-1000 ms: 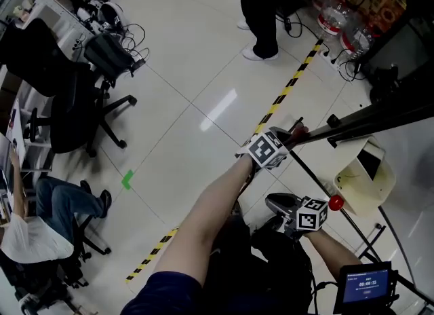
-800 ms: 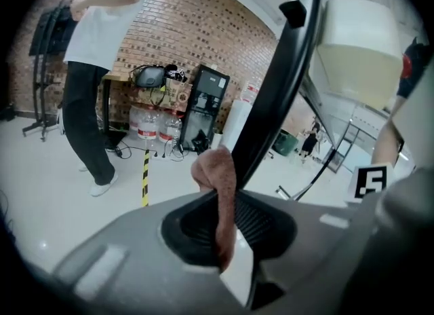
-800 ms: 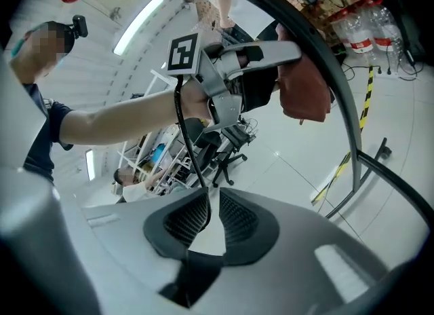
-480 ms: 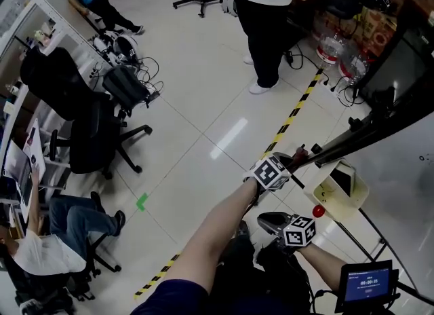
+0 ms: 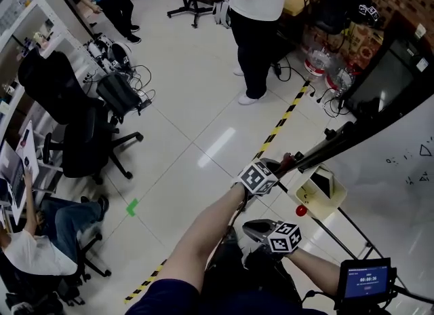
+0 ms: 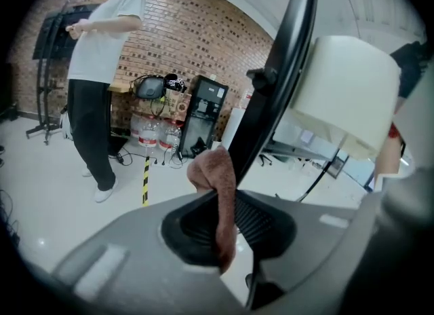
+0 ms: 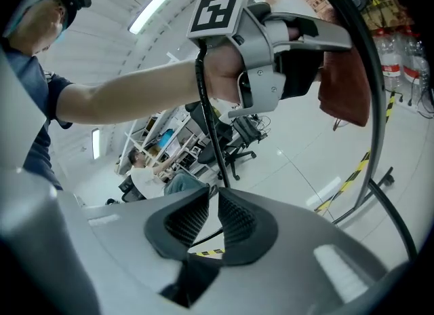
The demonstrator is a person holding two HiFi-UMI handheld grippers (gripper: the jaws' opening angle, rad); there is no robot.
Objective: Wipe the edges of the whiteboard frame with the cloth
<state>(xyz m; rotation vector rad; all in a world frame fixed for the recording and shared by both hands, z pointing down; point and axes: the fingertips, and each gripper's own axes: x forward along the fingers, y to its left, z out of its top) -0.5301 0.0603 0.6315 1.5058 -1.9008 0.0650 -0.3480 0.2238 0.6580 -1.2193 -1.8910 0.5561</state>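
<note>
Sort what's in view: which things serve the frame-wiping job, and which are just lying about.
For the job:
- reddish-brown cloth, clamped in the left tongs
- black whiteboard frame edge

Lying about:
- black office chair
- yellow-and-black floor tape
- clear water bottles
- cream plastic tray by the frame

Rig: grey moulded-plastic left gripper (image 6: 227, 222) and matching grey right gripper (image 7: 215, 222), both with smooth shells and black ribbed jaw pads. Left unit carries a white cube with black square markers (image 5: 258, 177); right unit's marker cube (image 5: 285, 236) is alike. Thin black cable (image 7: 209, 117) runs down beside the left unit's body. Wearer: dark navy short sleeve (image 7: 42, 113).
</note>
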